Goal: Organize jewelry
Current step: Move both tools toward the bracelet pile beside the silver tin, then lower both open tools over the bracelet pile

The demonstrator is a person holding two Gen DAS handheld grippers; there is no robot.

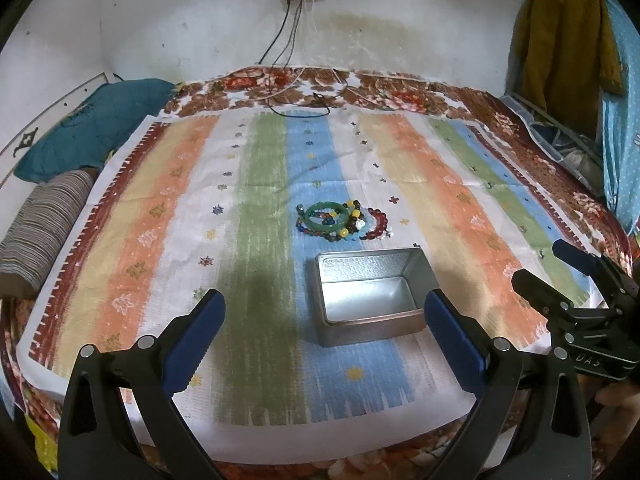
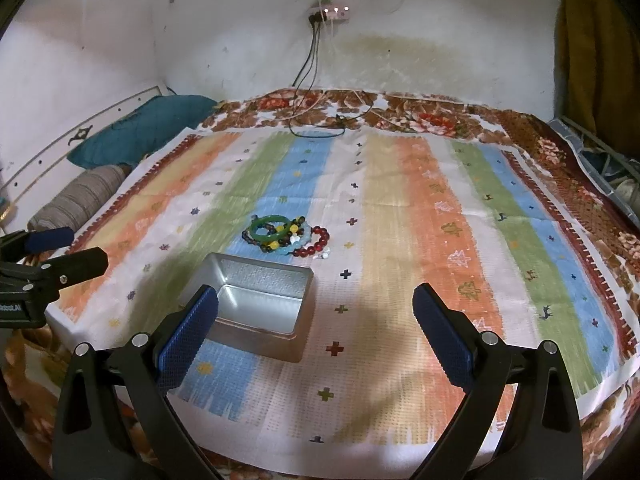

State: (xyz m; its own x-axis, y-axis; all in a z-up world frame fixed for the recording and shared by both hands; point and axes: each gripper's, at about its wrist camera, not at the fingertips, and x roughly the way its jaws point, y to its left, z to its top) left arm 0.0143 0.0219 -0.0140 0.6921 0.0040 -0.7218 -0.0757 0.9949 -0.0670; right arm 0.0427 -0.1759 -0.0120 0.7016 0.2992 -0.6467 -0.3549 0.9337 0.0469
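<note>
On the striped cloth (image 1: 168, 208): 1 open metal tin (image 1: 370, 296), nothing visible inside; 1 heap of bracelets (image 1: 340, 222) just beyond it, green bangle (image 2: 272, 227) on top. Left gripper (image 1: 324, 320) and right gripper (image 2: 316, 312): fingers spread wide, holding nothing, above the cloth.
</note>
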